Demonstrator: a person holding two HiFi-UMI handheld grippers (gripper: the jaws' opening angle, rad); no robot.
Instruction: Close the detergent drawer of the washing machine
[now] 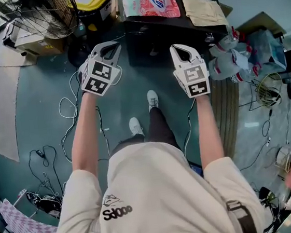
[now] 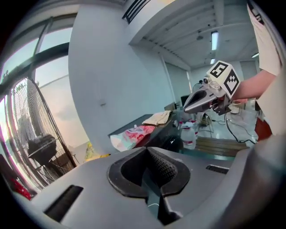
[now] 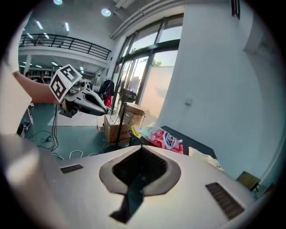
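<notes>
Black and boxy, the washing machine stands just ahead of both claws, beyond their tips in the head view. It is seen steeply from above, so its front is a dark strip, and the detergent drawer cannot be made out on it from any view.

The left claw is held up in the air off the machine's left front corner. Its jaws are closed together with nothing between them, as the left gripper view shows. The right claw hovers level with it, off the machine's front toward the right. Its jaws are likewise closed and empty. The two claws are well apart, side by side, each pointing forward and somewhat down, and neither touches the machine.

On the machine's top, ahead of the gap between the claws, lies a pink pouch. A beige cloth lies beside the pouch, ahead of the right claw.

A wire-caged fan stands ahead and to the left of the left claw. Clear bottles with red labels cluster just right of the right claw. Below both claws, loose cables trail over the teal floor around the person's white shoes.
</notes>
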